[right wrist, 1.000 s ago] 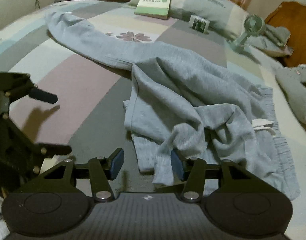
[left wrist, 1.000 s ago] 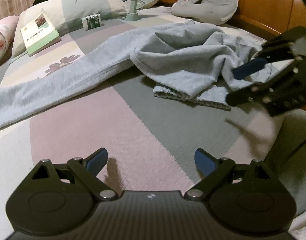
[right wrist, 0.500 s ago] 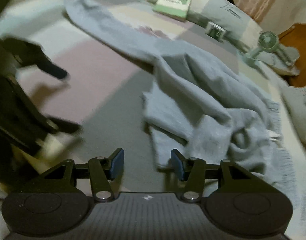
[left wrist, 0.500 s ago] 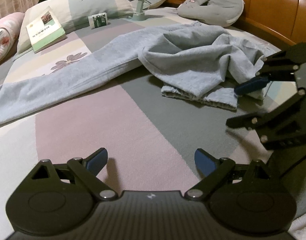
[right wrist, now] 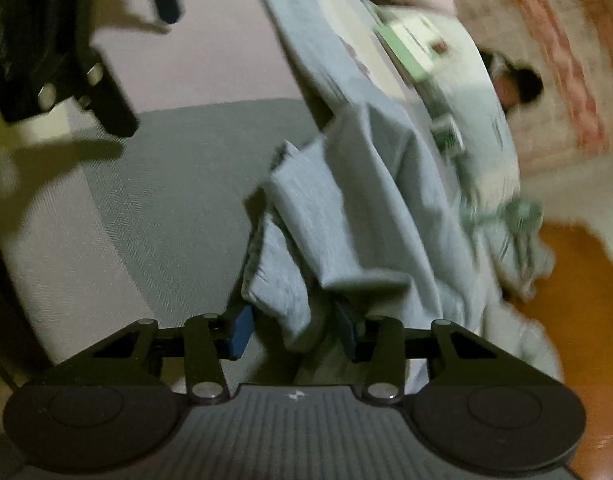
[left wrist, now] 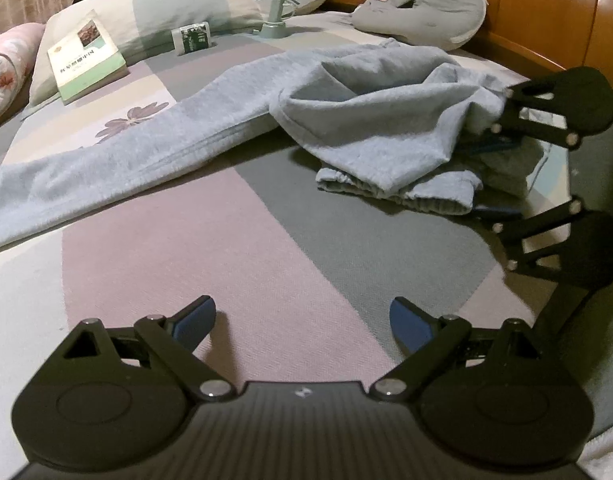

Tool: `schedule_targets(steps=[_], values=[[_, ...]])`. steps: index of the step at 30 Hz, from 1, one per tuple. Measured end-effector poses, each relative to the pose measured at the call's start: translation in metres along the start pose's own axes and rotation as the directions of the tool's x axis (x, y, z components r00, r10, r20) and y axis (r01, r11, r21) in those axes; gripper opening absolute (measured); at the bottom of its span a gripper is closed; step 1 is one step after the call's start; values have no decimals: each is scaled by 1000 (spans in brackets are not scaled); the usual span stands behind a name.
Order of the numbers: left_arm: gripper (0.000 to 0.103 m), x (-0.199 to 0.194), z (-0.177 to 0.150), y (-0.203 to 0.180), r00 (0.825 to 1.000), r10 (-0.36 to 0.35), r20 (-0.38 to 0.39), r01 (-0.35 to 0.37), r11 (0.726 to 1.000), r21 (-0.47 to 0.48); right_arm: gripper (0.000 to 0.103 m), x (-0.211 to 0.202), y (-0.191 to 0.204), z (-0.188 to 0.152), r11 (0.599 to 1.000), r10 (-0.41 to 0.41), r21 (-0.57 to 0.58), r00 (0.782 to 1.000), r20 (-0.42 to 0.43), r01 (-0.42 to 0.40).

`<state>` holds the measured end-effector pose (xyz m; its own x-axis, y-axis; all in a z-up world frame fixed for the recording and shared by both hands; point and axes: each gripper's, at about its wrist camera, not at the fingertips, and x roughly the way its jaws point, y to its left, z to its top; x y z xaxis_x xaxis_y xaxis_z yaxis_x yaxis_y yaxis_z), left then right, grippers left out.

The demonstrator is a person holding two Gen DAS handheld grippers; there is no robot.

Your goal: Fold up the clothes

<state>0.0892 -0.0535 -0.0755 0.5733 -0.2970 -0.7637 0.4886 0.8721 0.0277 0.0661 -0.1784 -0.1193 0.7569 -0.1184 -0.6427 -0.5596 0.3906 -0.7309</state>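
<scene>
right wrist view: right gripper (right wrist: 292,330) jaws closing around grey sweatpants (right wrist: 358,200); left gripper (left wrist: 302,320) jaws wide, empty.

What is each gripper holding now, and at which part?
Left gripper: nothing, jaws wide open. Right gripper: closing around the cuffed leg end of the grey sweatpants, which lies between its pads, not yet clamped.
</scene>
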Motion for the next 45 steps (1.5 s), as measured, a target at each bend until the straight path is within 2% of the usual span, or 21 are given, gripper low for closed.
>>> schedule_targets(steps=[1, 2, 3, 7, 12, 16, 18, 23, 26, 28, 31, 34, 36, 38, 41, 43, 45], values=[[94, -1, 0, 0, 1000, 1, 1, -1, 1000, 0, 43, 3, 1, 1, 1000, -3, -18, 1000, 7, 3], [94, -2, 0, 0, 1000, 3, 4, -3, 1000, -1, 30, 5, -1, 2, 1000, 20, -4, 1000, 6, -20], [94, -3, 1, 0, 1000, 6, 6, -6, 1000, -2, 21, 7, -4, 3, 999, 42, 13, 999, 6, -42], [94, -13, 3, 6, 999, 30, 28, -30, 1000, -4, 18, 0, -21, 5, 980, 136, 141, 990, 50, -141], [94, -32, 3, 18, 994, 88, 62, -88, 996, -13, 16, -26, -31, 20, 919, 263, 263, 953, 147, -294], [94, -50, -2, 30, 986, 150, 79, -149, 989, -19, 15, -43, -29, 42, 859, 364, 285, 898, 246, -426], [94, -60, -5, 39, 978, 190, 82, -189, 982, -21, 15, -50, -24, 55, 842, 391, 272, 875, 286, -466], [94, -89, -15, 66, 948, 306, 86, -303, 952, -55, 16, -56, -17, 90, 788, 455, 254, 808, 374, -561], [94, -99, -19, 77, 935, 344, 81, -340, 938, -67, 27, -60, -16, 106, 753, 486, 249, 770, 413, -609], [94, -102, -21, 78, 934, 349, 81, -345, 937, -59, 34, -64, -18, 105, 752, 476, 261, 773, 419, -605], [94, -102, -23, 72, 944, 319, 86, -318, 948, -29, 45, -67, -37, 87, 732, 433, 352, 798, 419, -583], [94, -97, -21, 57, 957, 272, 98, -277, 960, 35, 54, -79, -55, 54, 688, 387, 464, 823, 416, -558], [94, -93, -20, 42, 968, 231, 100, -240, 967, 91, 62, -80, -65, 32, 671, 343, 538, 857, 385, -511], [94, -89, -18, 28, 977, 189, 99, -202, 968, 146, 67, -80, -71, 11, 654, 299, 605, 890, 343, -453], [94, -79, -19, 0, 988, 128, 86, -146, 954, 260, 71, -79, -74, -18, 600, 270, 692, 915, 299, -403], [94, -71, -23, -20, 994, 88, 67, -106, 928, 358, 72, -78, -73, -28, 568, 261, 721, 918, 299, -397], [94, -64, -30, -35, 994, 98, 57, -113, 891, 440, 76, -78, -72, -37, 537, 251, 748, 920, 301, -391]])
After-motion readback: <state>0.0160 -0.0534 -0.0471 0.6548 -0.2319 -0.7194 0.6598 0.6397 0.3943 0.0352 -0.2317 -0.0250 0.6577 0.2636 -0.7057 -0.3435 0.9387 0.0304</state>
